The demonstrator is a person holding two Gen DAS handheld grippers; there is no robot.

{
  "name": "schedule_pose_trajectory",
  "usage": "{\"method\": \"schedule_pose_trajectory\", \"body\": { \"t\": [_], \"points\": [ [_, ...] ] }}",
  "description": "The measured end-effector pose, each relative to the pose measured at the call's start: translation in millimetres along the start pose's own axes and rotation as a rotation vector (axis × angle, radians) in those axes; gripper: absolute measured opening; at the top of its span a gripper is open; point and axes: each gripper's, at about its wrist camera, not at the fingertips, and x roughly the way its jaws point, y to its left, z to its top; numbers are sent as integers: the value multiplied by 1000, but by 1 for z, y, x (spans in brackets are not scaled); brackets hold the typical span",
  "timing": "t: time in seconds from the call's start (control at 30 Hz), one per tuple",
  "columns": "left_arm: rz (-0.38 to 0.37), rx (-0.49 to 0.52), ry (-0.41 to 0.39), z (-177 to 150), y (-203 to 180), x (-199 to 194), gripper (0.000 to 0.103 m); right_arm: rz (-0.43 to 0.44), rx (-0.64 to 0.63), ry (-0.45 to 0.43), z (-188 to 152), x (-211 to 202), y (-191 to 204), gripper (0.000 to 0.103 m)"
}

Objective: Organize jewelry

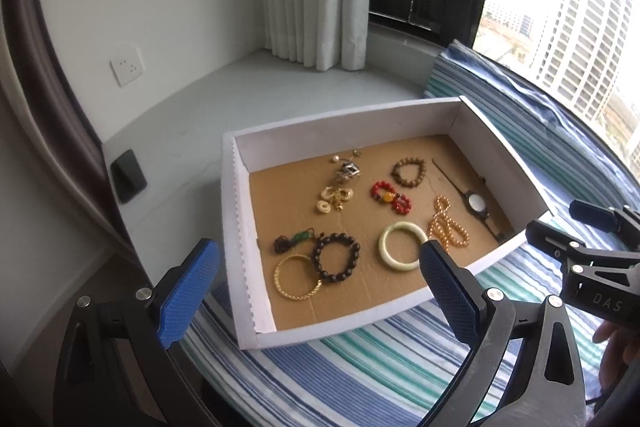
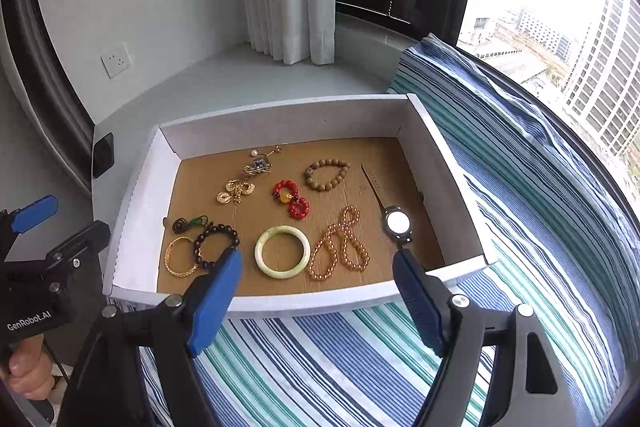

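Observation:
A white cardboard box (image 1: 240,227) (image 2: 136,211) with a brown floor holds the jewelry. Inside lie a pale green bangle (image 1: 403,245) (image 2: 282,251), a gold bangle (image 1: 296,275) (image 2: 178,257), a dark bead bracelet (image 1: 337,256) (image 2: 216,243), a red bead bracelet (image 1: 390,195) (image 2: 291,198), a tan bead bracelet (image 1: 409,171) (image 2: 326,174), a gold bead necklace (image 1: 446,227) (image 2: 340,251), a wristwatch (image 1: 476,205) (image 2: 397,225) and small gold charms (image 1: 338,189) (image 2: 242,183). My left gripper (image 1: 316,287) hangs open above the box's near side, empty. My right gripper (image 2: 318,301) is open and empty too.
The box rests on a blue, green and white striped cloth (image 1: 360,379) (image 2: 320,367) by a window. A black device (image 1: 128,175) (image 2: 103,154) lies on the grey sill at the left. A hand (image 2: 26,375) grips the left tool's handle.

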Motion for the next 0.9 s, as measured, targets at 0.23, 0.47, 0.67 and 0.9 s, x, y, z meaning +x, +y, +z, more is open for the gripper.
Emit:
{"method": "schedule_pose_trajectory", "body": {
  "t": [0.23, 0.47, 0.67, 0.9],
  "points": [
    [12, -35, 35, -2, 7, -19, 100, -16, -8, -11, -4, -18, 14, 79],
    [28, -24, 50, -5, 3, -23, 101, -21, -23, -25, -1, -32, 25, 79],
    [40, -27, 25, -3, 1, -31, 102, -6, -11, -16, 1, -34, 23, 79],
    [43, -39, 15, -2, 2, -36, 102, -26, -8, -15, 2, -35, 21, 79]
  ]
}}
